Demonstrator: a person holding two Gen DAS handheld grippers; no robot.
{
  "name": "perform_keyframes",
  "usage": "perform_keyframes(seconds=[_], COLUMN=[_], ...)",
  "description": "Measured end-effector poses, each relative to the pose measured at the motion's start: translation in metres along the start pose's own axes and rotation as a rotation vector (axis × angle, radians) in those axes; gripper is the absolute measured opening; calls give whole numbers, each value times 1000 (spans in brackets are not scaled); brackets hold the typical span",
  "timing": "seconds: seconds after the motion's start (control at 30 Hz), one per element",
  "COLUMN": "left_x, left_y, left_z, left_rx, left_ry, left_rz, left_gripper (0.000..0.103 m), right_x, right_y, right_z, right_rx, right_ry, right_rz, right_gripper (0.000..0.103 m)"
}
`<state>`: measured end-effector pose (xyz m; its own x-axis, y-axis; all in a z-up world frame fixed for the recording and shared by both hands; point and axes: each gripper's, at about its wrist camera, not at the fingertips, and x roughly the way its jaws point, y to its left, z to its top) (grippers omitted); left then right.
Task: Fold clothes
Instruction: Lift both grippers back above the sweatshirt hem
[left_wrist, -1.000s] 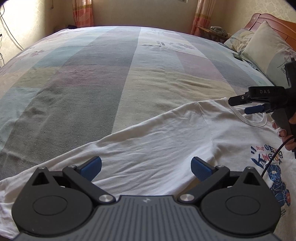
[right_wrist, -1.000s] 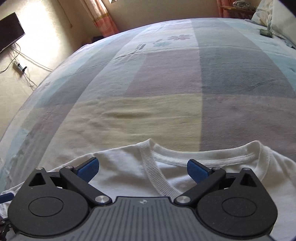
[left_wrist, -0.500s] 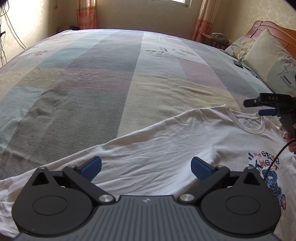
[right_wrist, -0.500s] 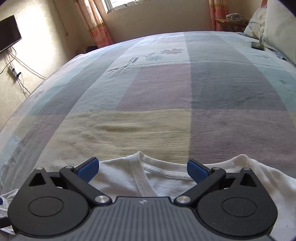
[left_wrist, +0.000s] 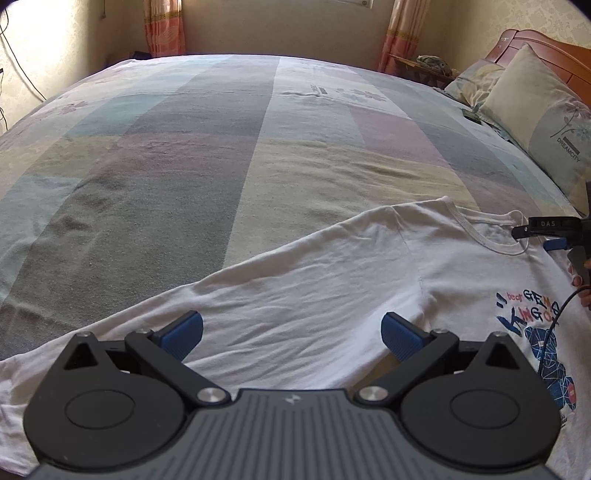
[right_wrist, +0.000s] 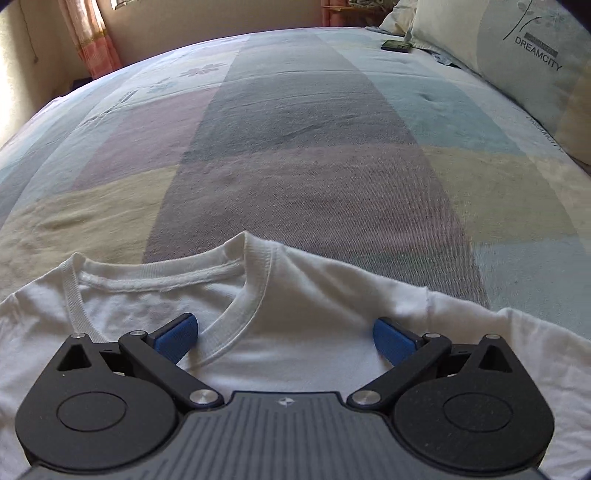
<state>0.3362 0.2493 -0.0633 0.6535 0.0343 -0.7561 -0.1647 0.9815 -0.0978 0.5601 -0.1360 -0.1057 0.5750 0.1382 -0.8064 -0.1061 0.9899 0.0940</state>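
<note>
- White T-shirt (left_wrist: 332, 280): flat on the bed (left_wrist: 221, 147) near its front edge, print up, collar (right_wrist: 255, 295) toward the far side.
- Left tool (left_wrist: 291, 330): jaws wide, over a sleeve.
- Right tool (right_wrist: 284, 334): jaws wide, empty, at the collar.

Pretty clearly a home bedroom: big bed (left_wrist: 192, 155) with a patchwork-coloured cover, pillows (left_wrist: 543, 110) against a wooden headboard (left_wrist: 546, 42), curtains (left_wrist: 164, 27) on the far wall.

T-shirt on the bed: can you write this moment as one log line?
white T-shirt flat on bed | left claw open | right claw open at collar
</note>
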Motion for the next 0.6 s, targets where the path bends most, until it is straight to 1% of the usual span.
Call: perform_keyframes(seconds=[0.1, 0.23, 0.33, 0.47, 0.6], left_x=[4, 7, 8, 6, -1], left_y=[-3, -7, -12, -22, -31], left_z=[-1, -2, -3, -4, -5], left_rx=[12, 25, 36, 66, 91], left_ry=[10, 20, 23, 21, 12], left_rz=[0, 7, -2, -19, -36], left_gripper=[102, 102, 102, 102, 102], right_x=[12, 17, 14, -2, -32], right_y=[4, 2, -1, 0, 8], right_z=[10, 17, 18, 13, 10], right_rx=[-35, -34, -27, 10, -37], right_ry=[-36, -47, -58, -90, -121], right_rz=[-52, -50, -39, -31, -19], right_gripper=[103, 103, 103, 103, 103])
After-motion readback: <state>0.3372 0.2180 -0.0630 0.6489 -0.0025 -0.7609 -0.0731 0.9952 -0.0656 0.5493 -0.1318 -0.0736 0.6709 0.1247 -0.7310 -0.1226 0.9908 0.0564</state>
